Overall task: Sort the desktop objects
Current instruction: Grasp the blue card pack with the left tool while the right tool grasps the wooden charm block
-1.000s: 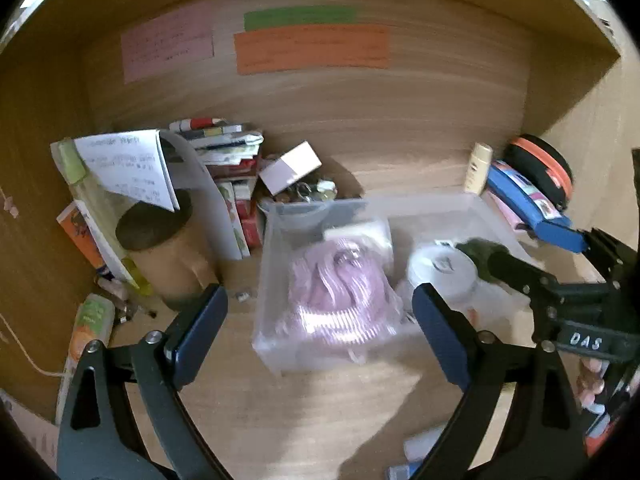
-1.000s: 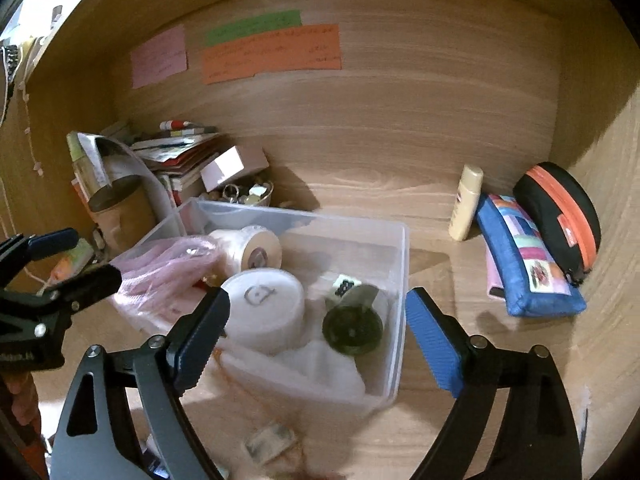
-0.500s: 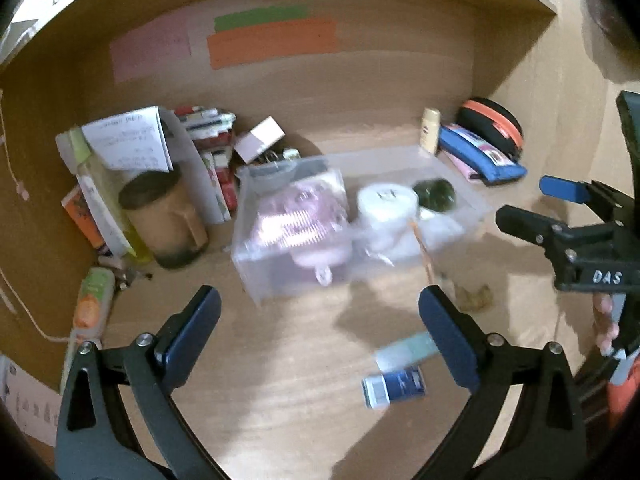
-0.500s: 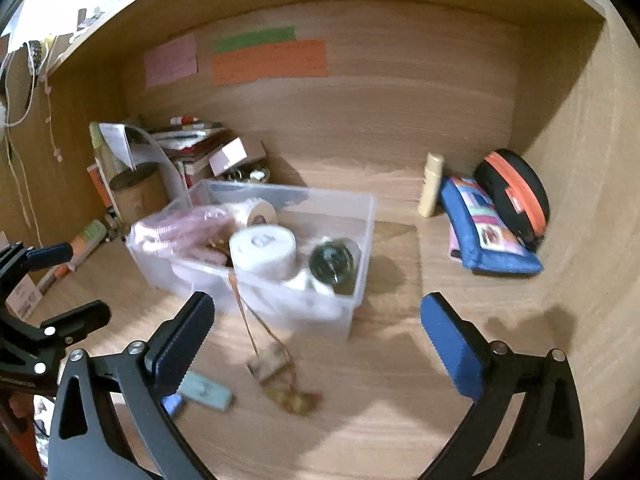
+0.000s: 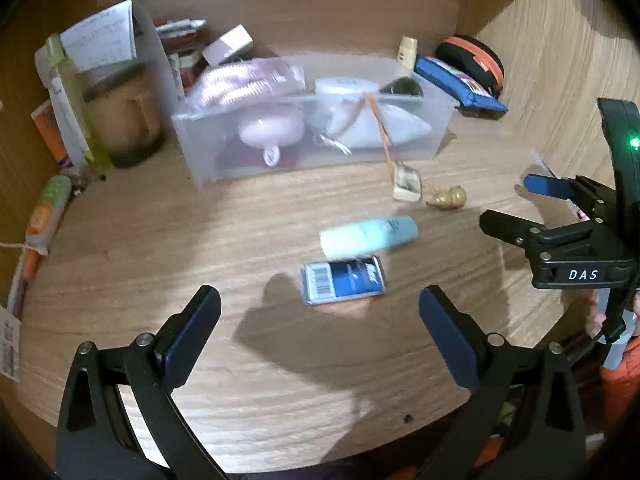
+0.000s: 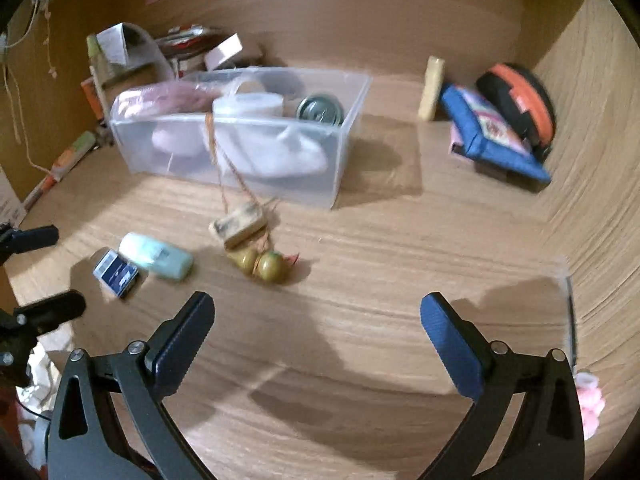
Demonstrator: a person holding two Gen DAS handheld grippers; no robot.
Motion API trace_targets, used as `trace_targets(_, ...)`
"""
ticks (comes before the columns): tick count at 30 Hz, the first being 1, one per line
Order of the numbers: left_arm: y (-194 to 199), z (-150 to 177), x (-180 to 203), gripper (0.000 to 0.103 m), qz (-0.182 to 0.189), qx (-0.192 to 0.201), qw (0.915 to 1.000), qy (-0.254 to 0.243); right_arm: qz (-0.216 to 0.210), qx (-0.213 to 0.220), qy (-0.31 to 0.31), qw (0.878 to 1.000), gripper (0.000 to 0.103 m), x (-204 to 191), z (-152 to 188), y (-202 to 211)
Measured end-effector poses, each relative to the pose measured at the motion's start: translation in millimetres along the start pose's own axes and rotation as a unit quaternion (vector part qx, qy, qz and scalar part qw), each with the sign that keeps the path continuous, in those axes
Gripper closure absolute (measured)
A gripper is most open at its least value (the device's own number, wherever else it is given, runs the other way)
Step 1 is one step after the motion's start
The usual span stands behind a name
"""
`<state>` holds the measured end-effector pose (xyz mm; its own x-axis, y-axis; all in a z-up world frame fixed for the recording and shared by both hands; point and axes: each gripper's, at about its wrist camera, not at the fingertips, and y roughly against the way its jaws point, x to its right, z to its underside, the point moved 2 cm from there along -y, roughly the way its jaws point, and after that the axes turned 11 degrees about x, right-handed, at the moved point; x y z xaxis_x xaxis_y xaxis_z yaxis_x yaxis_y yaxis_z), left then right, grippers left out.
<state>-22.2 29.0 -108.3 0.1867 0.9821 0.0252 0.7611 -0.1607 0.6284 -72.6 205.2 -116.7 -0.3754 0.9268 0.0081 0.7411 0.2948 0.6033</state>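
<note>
A clear plastic bin [image 5: 248,160] [image 6: 344,152] sits mid-desk, holding a pink bag, a white tape roll and a dark round tin. An orange cord hangs over its front wall down to a small tag [image 5: 406,187] [image 6: 240,226] and a brass gourd charm [image 5: 450,198] [image 6: 266,266]. A pale green tube [image 5: 370,236] [image 6: 158,256] and a blue card box [image 5: 344,285] [image 6: 118,272] lie on the wood in front. My left gripper [image 5: 320,310] stands open just short of the blue box. My right gripper [image 6: 316,312] is open over bare wood, right of the charm.
A brown mug [image 5: 128,120], papers and stacked books fill the back left corner. A cream tube [image 6: 431,88], a blue pouch [image 6: 492,132] and a black-and-orange case [image 6: 520,100] lie at the back right. Wooden walls close the back and right side. The desk's front edge is near.
Both grippers have pulled back from the bin toward the desk's front and tilted down. The tube, blue box, tag and charm came into view. Both sets of jaws stand a little wider.
</note>
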Motion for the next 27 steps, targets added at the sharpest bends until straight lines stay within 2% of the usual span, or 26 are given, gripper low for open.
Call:
trace_targets(5, -7, 5, 10, 0.002, -0.019, -0.002, 0.9998, -0.006, -0.028, -0.004, -0.011, 1.000, 0.002, -4, -2, -8)
trace_targets(10, -15, 6, 6, 0.002, -0.019, -0.005, 0.9998, 0.008, -0.045, 0.007, 0.019, 0.999, 0.003, -19, -19, -16)
trace_targets(12, -18, 5, 4, 0.003, -0.023, -0.007, 0.9996, 0.015, -0.054, 0.009, 0.036, 0.998, 0.007, -26, -27, -21)
trace_targets(14, -22, 6, 2, 0.005, -0.018, -0.014, 0.9995, 0.024, -0.076, 0.001, 0.052, 0.996, 0.019, -32, -32, -28)
trace_targets(16, -26, 7, 1, 0.018, -0.013, -0.022, 0.9991, 0.035, -0.085, -0.012, 0.055, 0.995, 0.022, -35, -34, -37)
trace_targets(18, -26, 8, 2, 0.022, -0.029, -0.017, 0.9990, 0.031, -0.098, -0.027, 0.055, 0.993, 0.027, -36, -35, -46)
trace_targets(21, -24, 9, 3, 0.034, -0.040, -0.008, 0.9988, 0.028, -0.109, -0.042, 0.055, 0.992, 0.037, -38, -35, -56)
trace_targets(23, -22, 9, 3, 0.045, -0.047, -0.002, 0.9986, 0.025, -0.110, -0.049, 0.059, 0.991, 0.048, -40, -35, -62)
trace_targets(24, -22, 9, 2, 0.052, -0.047, 0.000, 0.9986, 0.026, -0.114, -0.054, 0.062, 0.990, 0.050, -42, -34, -64)
trace_targets(25, -21, 8, 1, 0.056, -0.050, 0.001, 0.9984, 0.026, -0.117, -0.060, 0.065, 0.989, 0.052, -43, -33, -67)
trace_targets(27, -22, 7, -1, 0.056, -0.048, 0.001, 0.9984, 0.030, -0.113, -0.055, 0.076, 0.989, 0.056, -47, -33, -68)
